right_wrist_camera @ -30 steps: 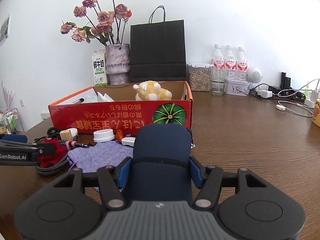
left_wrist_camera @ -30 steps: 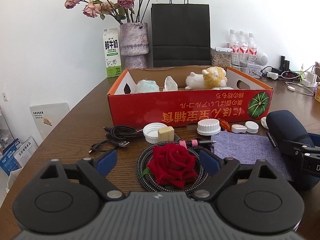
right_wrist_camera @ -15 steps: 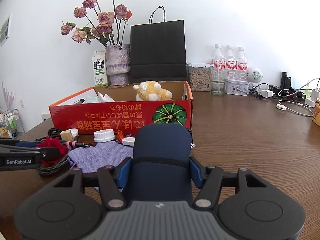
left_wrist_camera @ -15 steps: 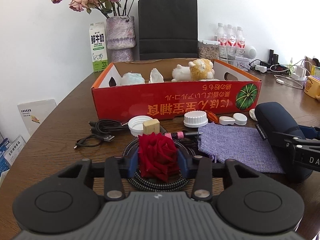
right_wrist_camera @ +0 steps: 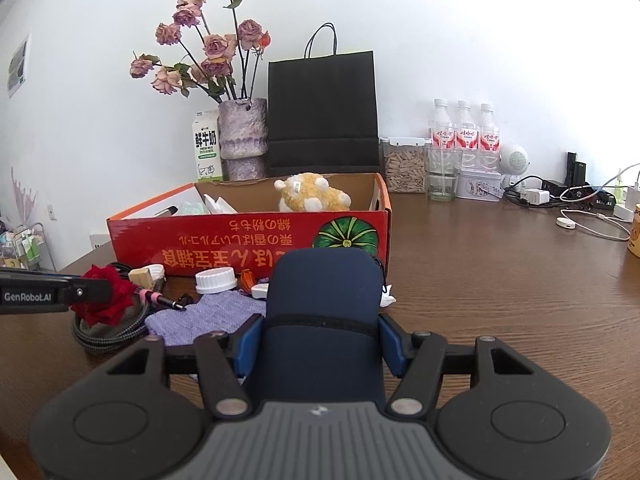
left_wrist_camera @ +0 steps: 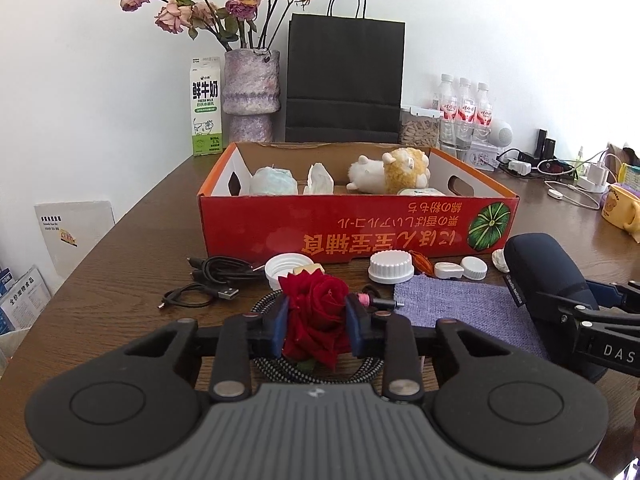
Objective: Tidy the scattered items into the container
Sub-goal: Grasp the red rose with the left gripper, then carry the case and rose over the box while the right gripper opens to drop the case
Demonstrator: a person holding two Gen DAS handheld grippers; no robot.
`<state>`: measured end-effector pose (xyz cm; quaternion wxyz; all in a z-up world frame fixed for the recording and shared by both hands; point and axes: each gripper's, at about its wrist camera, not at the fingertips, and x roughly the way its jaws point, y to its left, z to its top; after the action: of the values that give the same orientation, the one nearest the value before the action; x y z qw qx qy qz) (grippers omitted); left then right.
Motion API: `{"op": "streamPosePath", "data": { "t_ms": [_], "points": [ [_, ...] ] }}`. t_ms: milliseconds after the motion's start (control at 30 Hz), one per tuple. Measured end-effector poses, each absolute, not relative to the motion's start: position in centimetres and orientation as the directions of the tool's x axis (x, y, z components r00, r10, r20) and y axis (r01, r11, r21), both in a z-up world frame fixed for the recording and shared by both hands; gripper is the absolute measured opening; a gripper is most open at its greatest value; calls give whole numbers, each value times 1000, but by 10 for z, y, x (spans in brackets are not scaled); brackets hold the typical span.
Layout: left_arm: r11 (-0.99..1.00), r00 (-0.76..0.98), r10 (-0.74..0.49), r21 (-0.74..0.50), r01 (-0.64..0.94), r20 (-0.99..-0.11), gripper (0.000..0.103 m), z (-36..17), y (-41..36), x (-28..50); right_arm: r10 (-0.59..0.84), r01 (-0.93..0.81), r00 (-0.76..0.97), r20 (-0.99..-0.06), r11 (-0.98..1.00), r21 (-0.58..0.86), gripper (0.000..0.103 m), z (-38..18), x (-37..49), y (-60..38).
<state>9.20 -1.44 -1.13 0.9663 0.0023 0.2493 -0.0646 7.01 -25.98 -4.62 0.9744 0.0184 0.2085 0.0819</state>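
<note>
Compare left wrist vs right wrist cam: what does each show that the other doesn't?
Left wrist only: the loose black USB cable on the table, the yellow mug at the right edge, and the left claw closing on the red rose, pads against the petals.

Right wrist only: the empty drinking glass by the water bottles, and the right claw clamped on the dark blue case.

Both: the red box holding the plush toy, the purple cloth, the black paper bag.
</note>
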Motion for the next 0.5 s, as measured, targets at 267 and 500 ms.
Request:
{"op": "streamPosePath", "data": {
  "t_ms": [267, 500],
  "points": [
    [990, 897, -142, -56, 131, -419, 30, 13, -9, 96, 212, -188, 915, -343, 977, 104, 59, -13, 74, -260],
    [984, 923, -174, -86, 154, -342, 30, 41, -11, 108, 242, -221, 927, -287, 970, 105, 59, 21, 100, -248]
  ]
}}
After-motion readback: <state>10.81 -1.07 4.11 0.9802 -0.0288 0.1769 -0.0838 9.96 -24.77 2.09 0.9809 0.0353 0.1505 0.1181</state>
